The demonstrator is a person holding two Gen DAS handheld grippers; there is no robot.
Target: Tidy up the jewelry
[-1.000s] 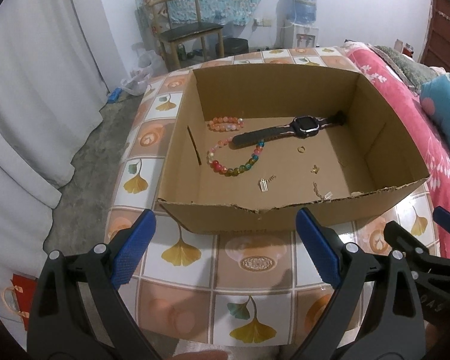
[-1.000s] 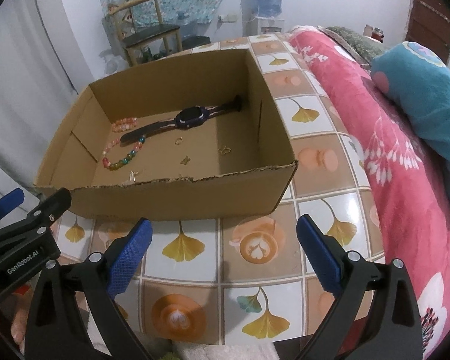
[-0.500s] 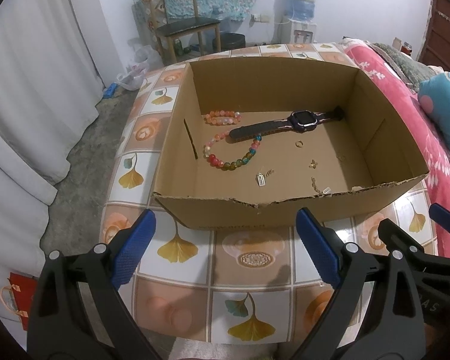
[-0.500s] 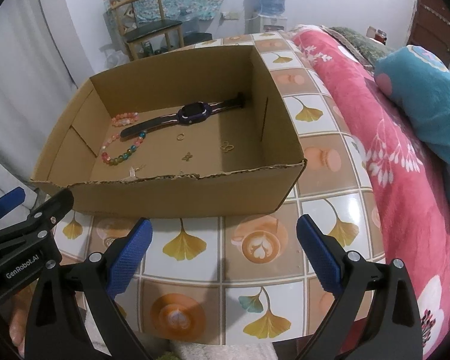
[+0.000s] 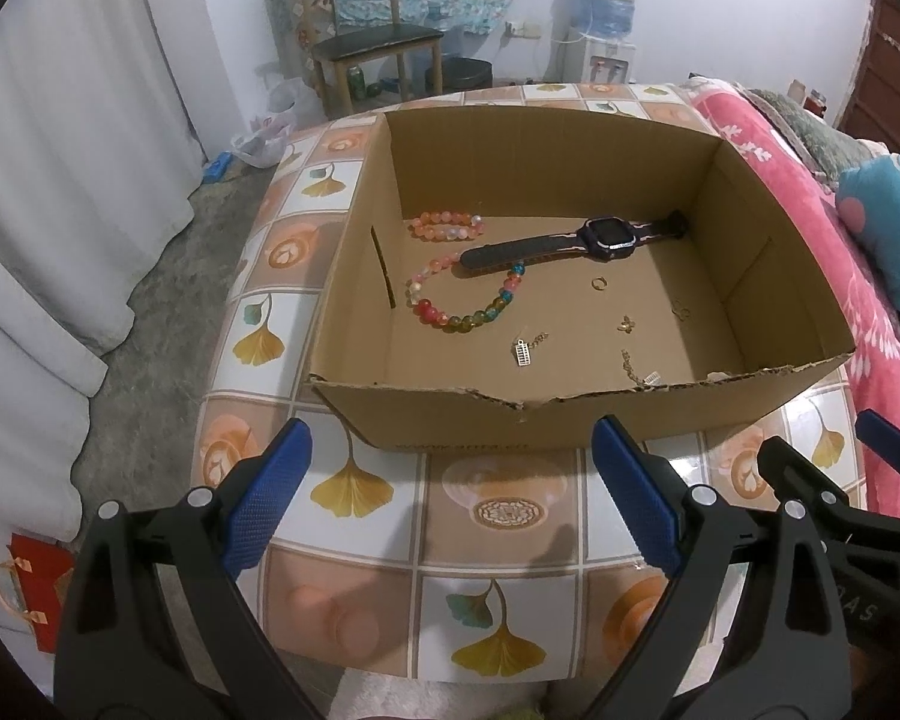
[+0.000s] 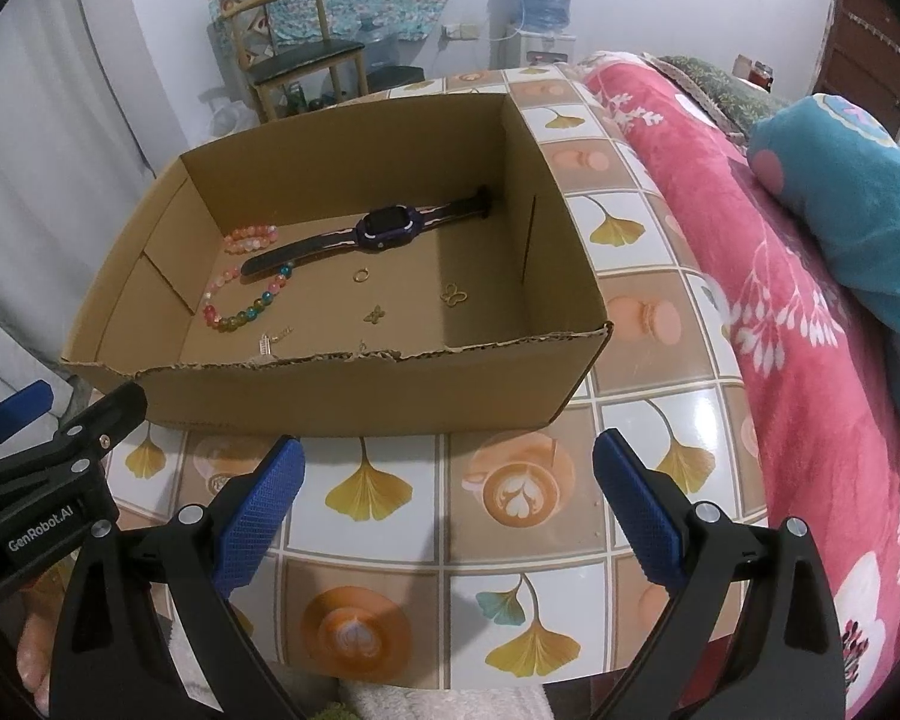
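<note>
Both grippers hang low over the near edge of the table [image 5: 354,492], side by side, and point at the cardboard box [image 5: 570,420]. The left gripper [image 5: 453,492] has its jaws wide apart and holds nothing. The right gripper [image 6: 447,501] also has its jaws wide apart and holds nothing. Neither one touches the box. In the right view the left gripper shows at the left edge, just beside the right one. The box sits on the table, which has a cloth with pictures of yellow leaves and coffee cups. All the jewelry lies on the floor of the box. There is one dark watch [image 5: 576,243], lying flat and stretched out toward the back. There are two bead bracelets. The pink bracelet [image 5: 447,225] lies near the back left corner. The colorful bracelet [image 5: 459,315] lies just in front of it, and the watch strap lies over one part of it. There is one small gold ring [image 5: 599,282] near the middle. There are two little gold butterfly charms [image 6: 378,314], one of them nearer the right wall. Two small chain pieces [image 5: 525,351] lie near the torn front wall. A pink blanket [image 6: 780,300] is to the right of the table, and a wooden chair [image 5: 360,54] stands far behind.
</note>
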